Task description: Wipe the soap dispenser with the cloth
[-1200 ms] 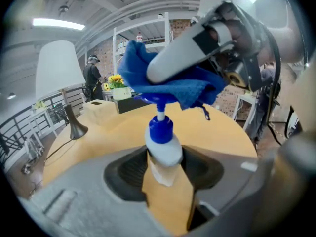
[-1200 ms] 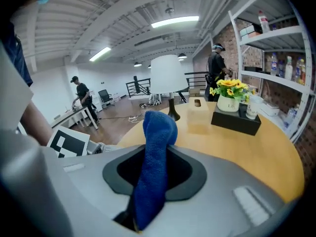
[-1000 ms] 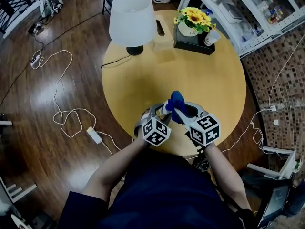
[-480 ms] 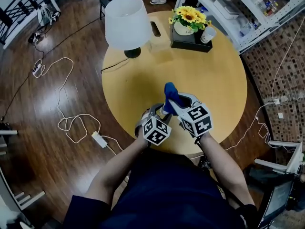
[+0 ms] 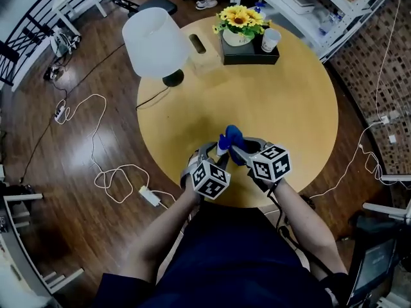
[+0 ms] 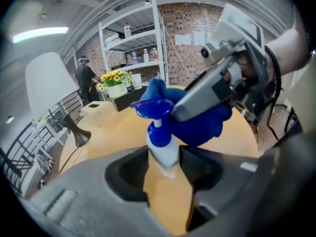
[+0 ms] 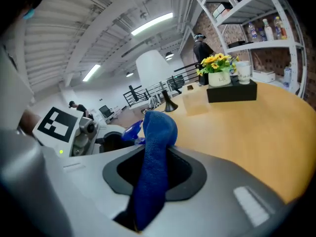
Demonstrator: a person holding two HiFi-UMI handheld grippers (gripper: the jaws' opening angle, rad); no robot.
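The soap dispenser (image 5: pixel 221 148), a white bottle with a blue pump, stands between the pads of my left gripper (image 5: pixel 218 153) near the table's front edge. In the left gripper view the bottle (image 6: pixel 163 151) is squeezed by both pads, and the jaws of that gripper (image 6: pixel 165 164) have just been closing on it. My right gripper (image 5: pixel 238 148) is shut on a blue cloth (image 5: pixel 232 135). The cloth (image 7: pixel 153 167) runs up between its pads. In the left gripper view the cloth (image 6: pixel 200 125) lies against the pump head, beside the right gripper (image 6: pixel 217 88).
On the round yellow table (image 5: pixel 289 108), a white lamp (image 5: pixel 154 37) stands at the back left. A pot of sunflowers (image 5: pixel 239 21) and a white cup (image 5: pixel 270 39) sit on a black box (image 5: pixel 250 53) at the back. Cables (image 5: pixel 115 172) lie on the wooden floor to the left.
Half a second ago the right gripper held the cloth higher; it has since dropped and rolled, bringing the cloth against the pump head. The left gripper has stayed in place with the bottle.
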